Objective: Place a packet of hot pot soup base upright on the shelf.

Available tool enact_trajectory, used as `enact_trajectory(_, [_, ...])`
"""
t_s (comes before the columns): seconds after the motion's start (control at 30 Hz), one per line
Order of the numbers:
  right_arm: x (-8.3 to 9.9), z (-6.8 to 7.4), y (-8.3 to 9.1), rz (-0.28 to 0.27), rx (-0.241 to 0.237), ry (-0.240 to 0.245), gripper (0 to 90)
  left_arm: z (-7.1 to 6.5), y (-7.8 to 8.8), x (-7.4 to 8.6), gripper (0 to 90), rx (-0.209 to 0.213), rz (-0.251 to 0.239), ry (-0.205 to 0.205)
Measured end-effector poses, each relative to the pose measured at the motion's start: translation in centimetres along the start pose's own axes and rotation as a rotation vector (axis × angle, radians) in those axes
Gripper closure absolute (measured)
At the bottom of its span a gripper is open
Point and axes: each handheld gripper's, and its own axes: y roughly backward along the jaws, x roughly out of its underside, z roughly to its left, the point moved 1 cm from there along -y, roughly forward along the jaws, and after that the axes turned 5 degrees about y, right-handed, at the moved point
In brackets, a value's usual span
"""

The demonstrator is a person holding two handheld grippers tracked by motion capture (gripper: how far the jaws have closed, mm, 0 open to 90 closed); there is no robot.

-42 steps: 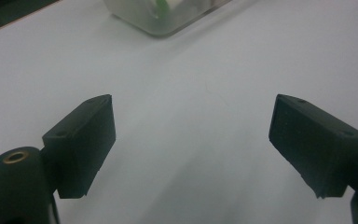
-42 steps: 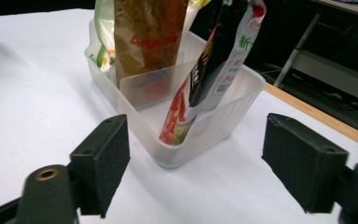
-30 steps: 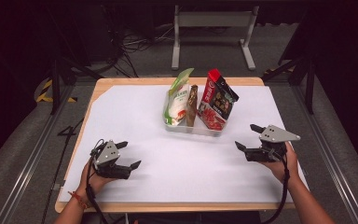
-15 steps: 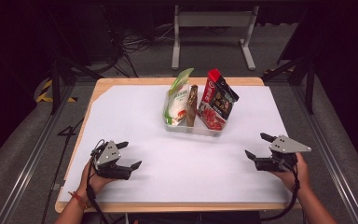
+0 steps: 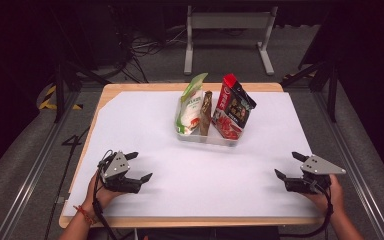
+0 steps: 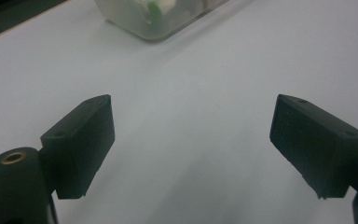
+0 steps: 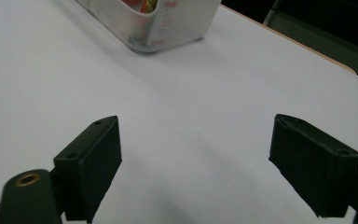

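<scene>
Currently both jaw sets stand wide and empty: left gripper point(image 5: 140, 166) at 8 o'clock, right gripper point(image 5: 289, 165) at 4 o'clock, flanking the snack bin point(image 5: 207, 138), which sits past centre toward 12 o'clock, for unobstructed approach.

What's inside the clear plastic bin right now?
The clear plastic bin holds upright packets: a green-and-white pouch, a slim brown packet, a red-and-black bag. Their bottoms and anything behind them are hidden.

I see the white table sheet point(image 5: 145, 130) brightly lit from overhead, dark surroundings; both gripper views go soft toward the top.
</scene>
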Motion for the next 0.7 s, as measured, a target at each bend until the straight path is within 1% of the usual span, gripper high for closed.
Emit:
enact_trajectory(0.1, [0.8,-0.3,0.6,-0.001,0.010,-0.020,17.0,0.0,0.0,0.0,14.7,0.002,-0.002,0.004])
enact_trajectory(0.13, [0.8,-0.3,0.6,-0.001,0.010,-0.020,17.0,0.0,0.0,0.0,14.7,0.002,-0.002,0.004])
enact_trajectory(0.2, [1.3,-0.5,1.1,0.002,0.017,-0.039,16.3,0.0,0.0,-0.1,14.7,0.004,-0.003,-0.001])
enact_trajectory(0.27, [1.5,-0.5,1.2,0.002,0.018,-0.040,16.2,0.0,0.0,-0.1,14.7,0.005,-0.005,-0.001])
enact_trajectory(0.37, [2.2,-0.5,1.7,0.010,0.028,-0.052,15.9,0.1,0.1,-0.1,14.7,0.006,-0.008,0.004])
enact_trajectory(0.47, [2.9,-0.5,2.1,0.005,0.025,-0.079,15.5,0.2,0.0,-0.1,14.6,0.008,-0.010,0.006])
enact_trajectory(0.5, [3.1,-0.4,2.3,0.005,0.025,-0.080,15.5,0.2,0.0,-0.1,14.6,0.010,-0.008,0.004])
enact_trajectory(0.53, [3.2,-0.3,2.4,0.015,0.030,-0.068,15.5,0.2,0.0,-0.1,14.6,0.008,-0.008,0.004])
enact_trajectory(0.6, [3.2,-0.4,2.5,0.015,0.037,-0.062,15.5,0.2,0.0,-0.2,14.6,0.005,-0.012,0.005])
enact_trajectory(0.63, [3.2,-0.4,2.6,-0.002,0.029,-0.086,15.4,0.2,0.1,-0.2,14.6,0.005,-0.014,0.005])
enact_trajectory(0.67, [3.1,-0.5,2.7,-0.007,0.025,-0.093,15.0,0.2,0.1,-0.2,14.6,0.004,-0.011,0.004])
enact_trajectory(0.7, [3.1,-0.5,2.8,-0.007,0.031,-0.089,14.9,0.1,0.1,-0.2,14.6,0.003,-0.008,0.002])
